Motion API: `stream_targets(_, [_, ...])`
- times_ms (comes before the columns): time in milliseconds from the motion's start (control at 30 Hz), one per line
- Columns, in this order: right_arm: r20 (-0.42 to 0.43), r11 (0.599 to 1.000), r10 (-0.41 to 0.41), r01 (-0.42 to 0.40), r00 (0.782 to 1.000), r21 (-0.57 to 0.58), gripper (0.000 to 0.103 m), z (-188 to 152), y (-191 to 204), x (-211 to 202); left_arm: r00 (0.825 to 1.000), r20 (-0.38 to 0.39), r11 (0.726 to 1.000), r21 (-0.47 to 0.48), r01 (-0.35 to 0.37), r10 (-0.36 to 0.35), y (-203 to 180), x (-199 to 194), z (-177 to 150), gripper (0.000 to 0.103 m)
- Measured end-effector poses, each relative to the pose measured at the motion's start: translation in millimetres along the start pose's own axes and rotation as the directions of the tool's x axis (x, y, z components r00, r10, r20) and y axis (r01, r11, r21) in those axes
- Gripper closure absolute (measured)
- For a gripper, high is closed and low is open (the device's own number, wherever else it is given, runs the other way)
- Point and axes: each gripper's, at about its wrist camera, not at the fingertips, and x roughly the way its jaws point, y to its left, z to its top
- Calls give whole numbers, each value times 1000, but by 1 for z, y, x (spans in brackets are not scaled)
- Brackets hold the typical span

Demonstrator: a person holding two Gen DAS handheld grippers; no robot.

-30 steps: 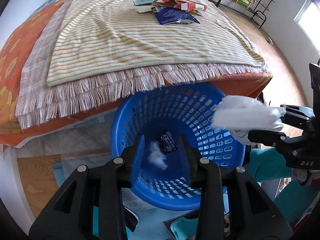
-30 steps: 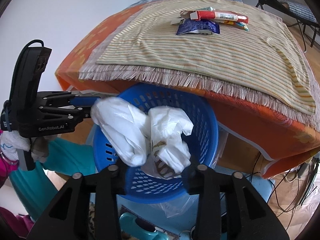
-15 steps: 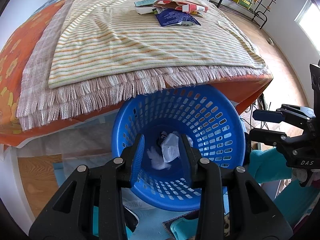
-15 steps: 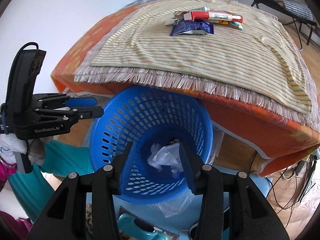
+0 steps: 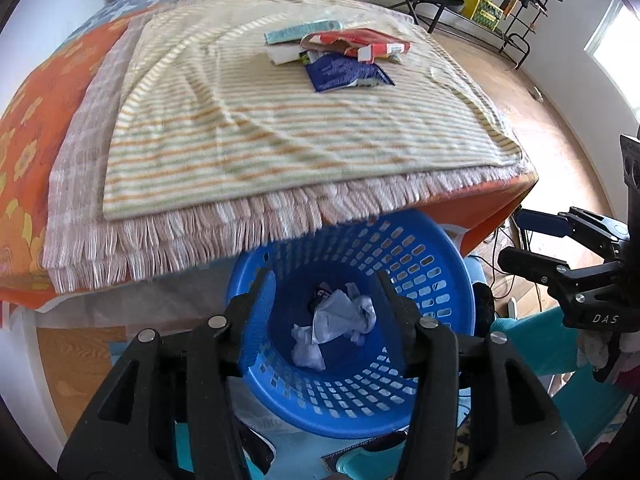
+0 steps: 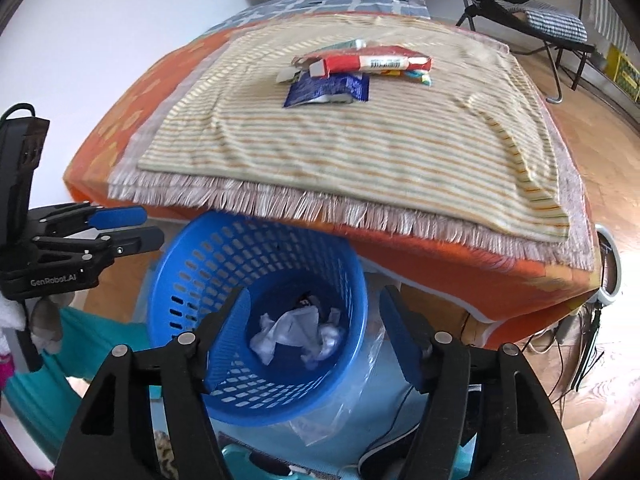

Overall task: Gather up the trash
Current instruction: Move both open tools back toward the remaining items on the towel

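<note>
Several crumpled white wads (image 5: 334, 326) lie at my blue basket's (image 5: 432, 256) bottom. Both my left gripper (image 5: 326, 312) and right gripper (image 6: 314, 330) gape wide, empty. At twelve o'clock, wrappers (image 6: 352, 74) wait on the striped blanket (image 6: 360, 152), its fringe overhanging the basket rim. Wooden floor at three o'clock.

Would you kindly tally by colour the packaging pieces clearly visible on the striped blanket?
Dark blue foil wrapper: 1
Red-and-white cardboard carton: 1
Pale teal flat packet: 1
White flat packet: 1
Total: 4; scraps underneath are too hidden to count.
</note>
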Motion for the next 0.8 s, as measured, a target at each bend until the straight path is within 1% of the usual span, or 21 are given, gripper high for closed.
stream_targets(300, [-8,999,-38,38,999,11,36,12,-4,-3,1000,15,1000,10,3,-3,-4,-2,21,52])
stream_targets(400, [-4,998,-63,63,998,8,36,21,-8,-6,1000,23,1000,17,-1,1,-3,-4,31,52])
stream_targets(667, [71,997,-74,72,995,24,36,45,-21,-17,998,66,999,45,-11,8,-1,-11,63,52])
stream_targets(800, [114,998,-48,41,992,56,36,57,-29,-20,997,74,999,54,-8,4,2,-11,79,52])
